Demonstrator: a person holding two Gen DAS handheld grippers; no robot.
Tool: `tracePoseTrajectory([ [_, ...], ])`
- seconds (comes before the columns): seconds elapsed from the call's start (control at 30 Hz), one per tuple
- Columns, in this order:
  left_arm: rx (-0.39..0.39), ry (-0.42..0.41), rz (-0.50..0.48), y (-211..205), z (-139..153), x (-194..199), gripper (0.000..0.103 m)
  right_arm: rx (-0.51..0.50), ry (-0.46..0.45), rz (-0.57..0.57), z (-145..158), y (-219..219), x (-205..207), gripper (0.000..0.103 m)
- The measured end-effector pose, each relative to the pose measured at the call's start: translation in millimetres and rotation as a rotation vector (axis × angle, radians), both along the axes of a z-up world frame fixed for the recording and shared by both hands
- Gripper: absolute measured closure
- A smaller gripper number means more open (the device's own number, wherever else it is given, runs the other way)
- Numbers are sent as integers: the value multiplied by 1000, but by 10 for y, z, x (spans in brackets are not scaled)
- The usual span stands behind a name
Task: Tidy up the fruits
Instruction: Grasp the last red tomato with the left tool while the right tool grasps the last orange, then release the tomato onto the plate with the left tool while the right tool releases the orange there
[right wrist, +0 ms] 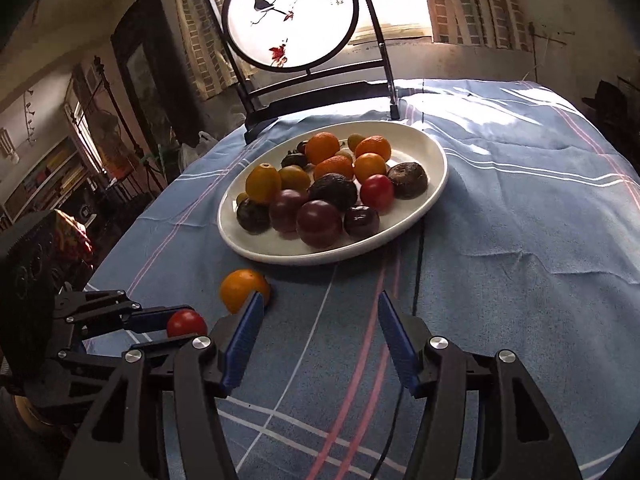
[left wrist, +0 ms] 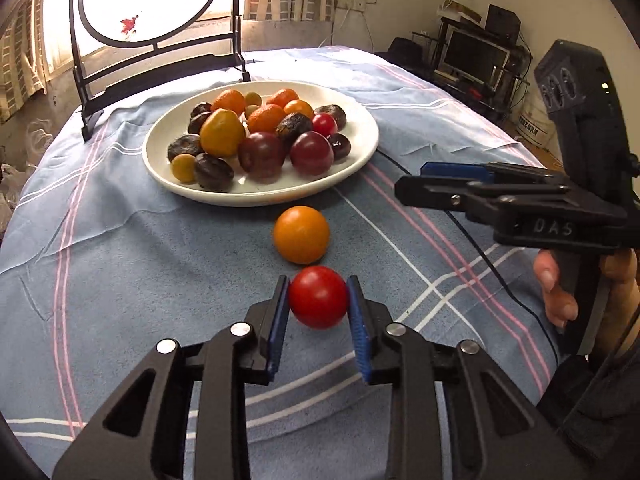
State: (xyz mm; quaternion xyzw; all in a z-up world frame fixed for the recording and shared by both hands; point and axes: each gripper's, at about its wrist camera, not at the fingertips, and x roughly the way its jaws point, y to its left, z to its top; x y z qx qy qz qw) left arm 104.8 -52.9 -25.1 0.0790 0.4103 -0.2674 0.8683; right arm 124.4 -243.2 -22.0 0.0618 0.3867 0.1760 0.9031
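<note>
Left wrist view: the left gripper point(left wrist: 318, 298) has its two blue pads point(left wrist: 359, 320) pressed against either side of one red tomato point(left wrist: 318, 297), which sits low over the blue plaid cloth point(left wrist: 120, 280) covering the worktop. Just beyond it lies one orange fruit point(left wrist: 301, 234) on the cloth, close to the tomato and a little short of the plate's near rim. One white plate point(left wrist: 360, 156) stands further back, heaped with mixed fruit — roughly five orange or yellow ones, two large plum-red ones, one small red tomato, a few small greenish ones and about six dark, wrinkled ones; the pile overlaps, so the exact count is uncertain. The right gripper point(left wrist: 416, 188) shows side-on at the right edge, hovering clear of the plate. In the right wrist view, the right gripper point(right wrist: 320, 340) is spread wide with nothing between its pads — only cloth below. One round painted screen point(right wrist: 290, 16) on a dark stand is behind the plate.
</note>
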Motion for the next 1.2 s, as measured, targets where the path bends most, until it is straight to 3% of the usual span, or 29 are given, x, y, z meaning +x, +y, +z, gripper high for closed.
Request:
tracePoseTrajectory([
  [0.27,-25,-6,104,550,80,-133,76,-180,87,157,-187,766,326,44],
  [0.33,-33,2,120,625,61,-133,76,-165,120,162,-228,839,396,52],
  [0.37,-35,5,123,642,51,-133,76,-156,134,164,-245,857,422,63],
  [0.53,-63,0,119,686,52,-135,76,-97,111,138,-176,727,229,64],
  [0.7,-100,-16,103,631,148,-39,76,23,40,53,103,177,62,64],
  [0.9,-139,-75,85,372,467,471,75,65,-41,-80,442,-360,390,63],
  [1.03,-135,-72,95,81,565,1021,75,56,-74,-90,507,-288,826,64],
  [1.2,-105,-16,163,-86,425,1654,75,29,-46,-87,420,-107,1365,63],
])
